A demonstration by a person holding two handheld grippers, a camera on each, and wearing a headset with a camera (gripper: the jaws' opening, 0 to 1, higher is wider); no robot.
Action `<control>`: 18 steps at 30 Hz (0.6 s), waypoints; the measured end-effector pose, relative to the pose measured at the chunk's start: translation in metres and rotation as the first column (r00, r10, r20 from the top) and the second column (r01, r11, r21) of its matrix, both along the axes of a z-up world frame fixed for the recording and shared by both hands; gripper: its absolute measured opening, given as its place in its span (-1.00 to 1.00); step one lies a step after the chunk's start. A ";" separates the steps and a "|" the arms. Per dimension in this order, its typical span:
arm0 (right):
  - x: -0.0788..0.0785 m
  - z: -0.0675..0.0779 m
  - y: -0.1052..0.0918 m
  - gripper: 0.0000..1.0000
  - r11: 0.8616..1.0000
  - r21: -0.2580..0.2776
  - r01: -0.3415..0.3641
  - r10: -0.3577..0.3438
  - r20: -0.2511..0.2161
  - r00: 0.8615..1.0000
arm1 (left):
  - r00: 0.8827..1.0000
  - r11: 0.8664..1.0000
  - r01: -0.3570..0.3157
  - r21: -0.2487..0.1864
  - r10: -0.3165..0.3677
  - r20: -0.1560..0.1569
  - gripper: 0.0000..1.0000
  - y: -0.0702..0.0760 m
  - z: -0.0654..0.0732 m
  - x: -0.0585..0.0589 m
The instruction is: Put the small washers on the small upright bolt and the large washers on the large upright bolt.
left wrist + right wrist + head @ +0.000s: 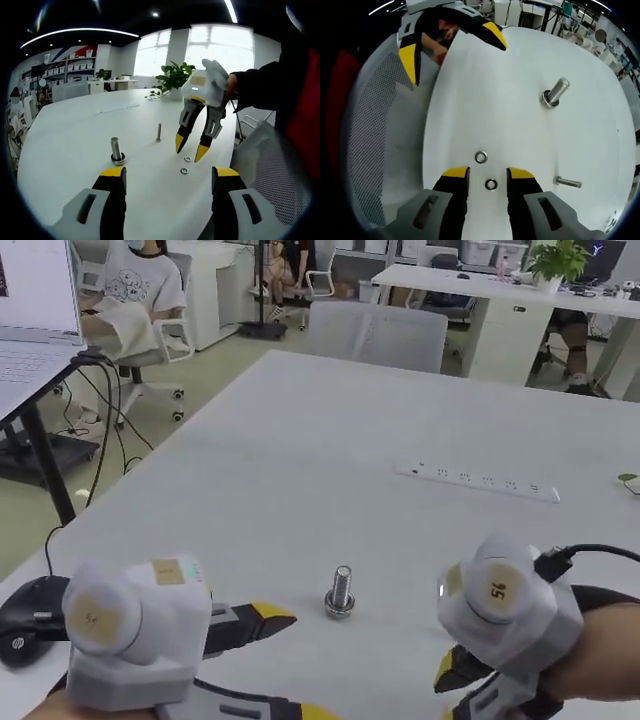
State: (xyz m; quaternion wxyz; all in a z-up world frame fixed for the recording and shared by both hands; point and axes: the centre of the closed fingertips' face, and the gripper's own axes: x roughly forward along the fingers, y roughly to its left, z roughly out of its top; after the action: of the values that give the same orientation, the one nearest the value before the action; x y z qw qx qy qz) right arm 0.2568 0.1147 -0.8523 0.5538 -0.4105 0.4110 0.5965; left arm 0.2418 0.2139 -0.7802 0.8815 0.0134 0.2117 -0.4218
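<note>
Clearly apart — jaws of left gripper point(170, 172) and right gripper point(488, 173), the right pair over a washer point(491, 184) of unclear size.

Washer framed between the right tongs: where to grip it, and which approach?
Pinch the washer across its outer rim, coming straight down from above. It lies flat on the table, too thin for a side approach, and the open right tongs line up either side of it. Mind the second washer close ahead.
</note>
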 end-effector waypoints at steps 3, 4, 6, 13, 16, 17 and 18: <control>-0.002 -0.002 0.002 -0.41 1.000 -0.005 -0.005 0.005 -0.003 1.000 | 1.000 1.000 0.001 -0.001 -0.001 0.001 0.38 -0.001 0.000 -0.001; -0.003 -0.002 0.004 -0.41 1.000 -0.003 -0.009 0.008 -0.005 1.000 | 1.000 1.000 0.001 -0.001 -0.001 0.002 0.38 -0.001 0.000 -0.001; -0.005 -0.004 0.007 -0.41 1.000 -0.001 -0.011 0.011 -0.007 1.000 | 1.000 1.000 0.001 -0.001 -0.001 0.002 0.38 -0.001 0.000 -0.002; -0.009 -0.013 0.012 -0.45 1.000 -0.011 -0.027 0.027 -0.017 1.000 | 1.000 1.000 0.001 -0.002 -0.001 0.003 0.37 -0.001 0.000 -0.003; -0.010 -0.016 0.012 -0.47 0.999 -0.017 -0.031 0.031 -0.020 0.999 | 1.000 1.000 0.001 -0.001 -0.001 0.003 0.37 -0.001 0.000 -0.003; -0.010 -0.017 0.013 -0.47 0.999 -0.018 -0.032 0.031 -0.020 0.999 | 1.000 1.000 0.001 0.000 -0.001 0.002 0.37 -0.001 -0.001 -0.003; -0.010 -0.018 0.013 -0.48 0.999 -0.022 -0.034 0.033 -0.022 0.999 | 1.000 1.000 0.002 0.002 -0.002 0.002 0.37 -0.001 -0.001 -0.003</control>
State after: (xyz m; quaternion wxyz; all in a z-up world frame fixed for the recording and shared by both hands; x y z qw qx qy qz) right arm 0.2466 0.1275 -0.8704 0.5345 -0.4170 0.4169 0.6055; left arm 0.2384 0.2129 -0.7813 0.8813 0.0152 0.2112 -0.4225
